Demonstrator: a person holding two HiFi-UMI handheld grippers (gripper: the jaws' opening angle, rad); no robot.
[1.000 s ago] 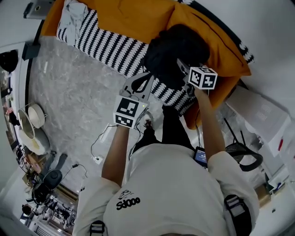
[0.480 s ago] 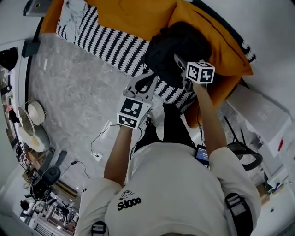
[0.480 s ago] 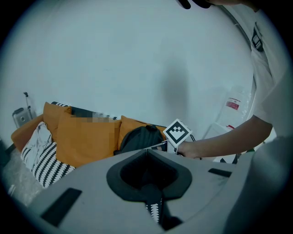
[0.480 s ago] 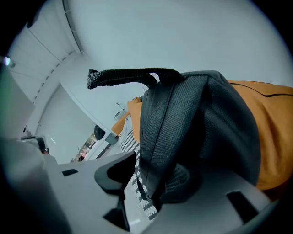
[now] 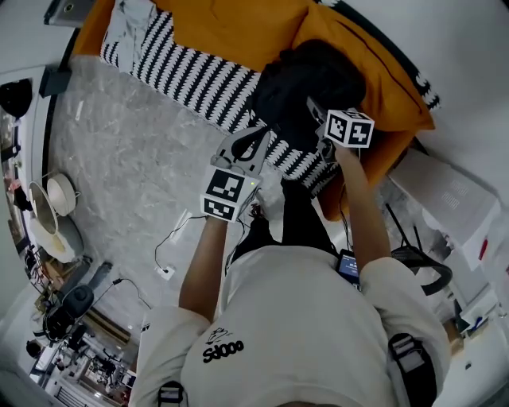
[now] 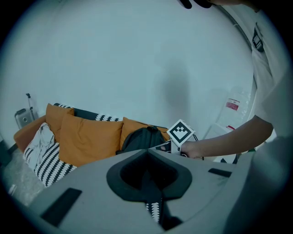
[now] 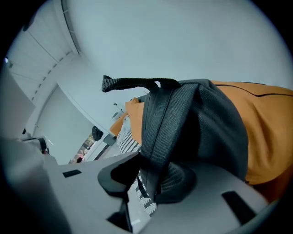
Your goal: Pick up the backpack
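Note:
A black backpack (image 5: 306, 83) lies on the orange sofa (image 5: 231, 28), leaning against an orange cushion (image 5: 374, 75). My right gripper (image 5: 312, 111) is at its near side. In the right gripper view the backpack's shoulder strap (image 7: 160, 128) runs down between the jaws of the right gripper (image 7: 153, 169), which are closing around it, and striped cloth still shows beside the strap. The top handle (image 7: 132, 83) sticks out above. My left gripper (image 5: 253, 137) hovers over the striped blanket (image 5: 191, 75), shut and empty. In its own view the left gripper (image 6: 147, 151) points at the backpack (image 6: 142, 139).
The sofa stands against a white wall (image 6: 137, 59). Pale clothing (image 5: 131, 20) lies at the sofa's left end. A white cable and plug (image 5: 167, 254) cross the grey floor (image 5: 119, 167). Bowls (image 5: 60, 195) stand at the far left and white boxes (image 5: 453, 191) at the right.

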